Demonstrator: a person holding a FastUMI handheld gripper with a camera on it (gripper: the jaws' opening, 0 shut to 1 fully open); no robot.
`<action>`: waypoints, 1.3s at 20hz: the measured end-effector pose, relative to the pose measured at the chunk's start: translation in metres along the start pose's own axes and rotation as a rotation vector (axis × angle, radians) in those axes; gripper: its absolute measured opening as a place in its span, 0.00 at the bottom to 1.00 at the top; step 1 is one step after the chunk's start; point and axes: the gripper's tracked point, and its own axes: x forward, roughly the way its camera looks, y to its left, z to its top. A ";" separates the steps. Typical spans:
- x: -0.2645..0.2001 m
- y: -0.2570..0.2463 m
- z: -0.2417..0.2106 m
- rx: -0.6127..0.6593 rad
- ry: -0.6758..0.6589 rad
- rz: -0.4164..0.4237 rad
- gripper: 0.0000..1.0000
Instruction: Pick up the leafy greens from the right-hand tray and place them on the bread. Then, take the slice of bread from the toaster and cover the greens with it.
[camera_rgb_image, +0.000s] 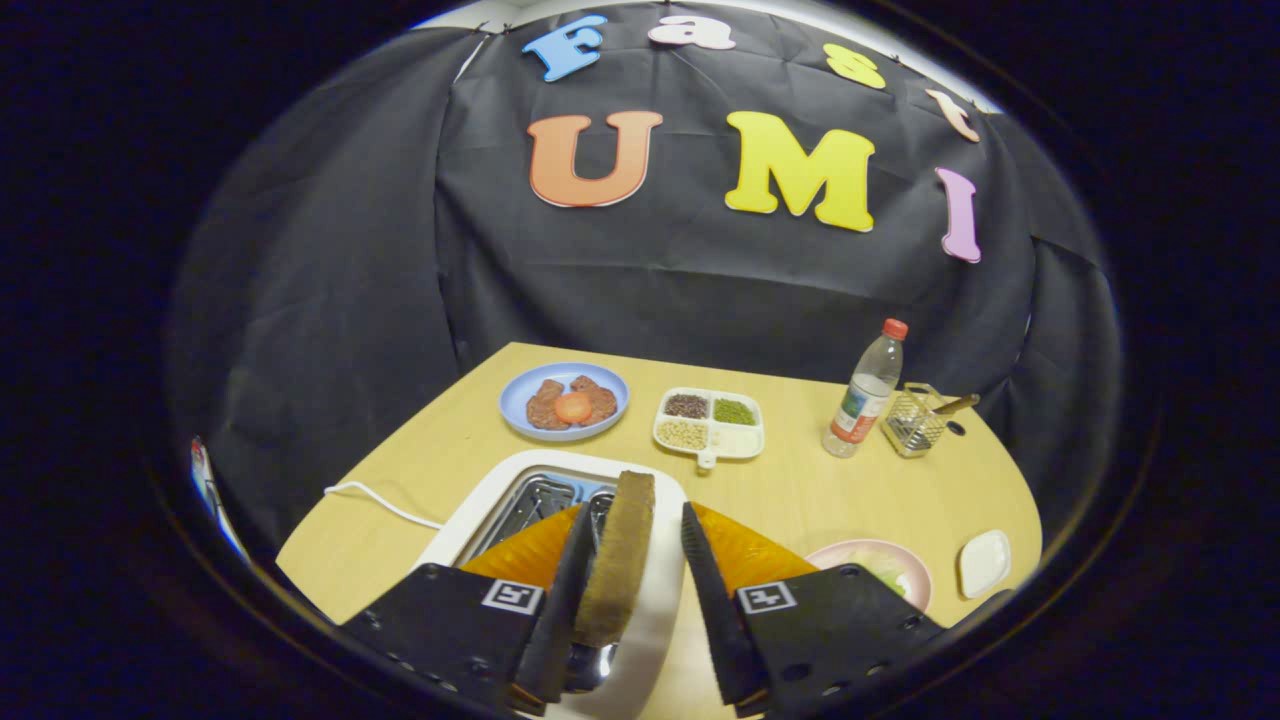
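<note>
Tongs (650, 590) stand spread over the white 2-slot toaster (655, 610), with the brown toasted bread slice (618, 560) upright between the fingers; it lies against the left finger, and a gap shows to the right one, so no pinch yet. Judging by this, the greens step looks done and lifting the slice is in hand; covering remains. Beside the right finger sits a pink round plate (905, 562) with pale greens. Beyond lie a blue plate of meat patties (565, 400), a white 4-part tray of grains (710, 422), a clear plastic bottle (866, 392) and a wire basket (915, 420), all well apart from the path.
</note>
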 end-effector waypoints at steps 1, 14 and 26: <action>0.001 0.001 0.001 -0.005 -0.003 0.000 0.52; -0.036 0.018 0.022 0.023 -0.017 0.003 0.17; -0.129 -0.035 0.096 0.090 -0.167 -0.012 0.16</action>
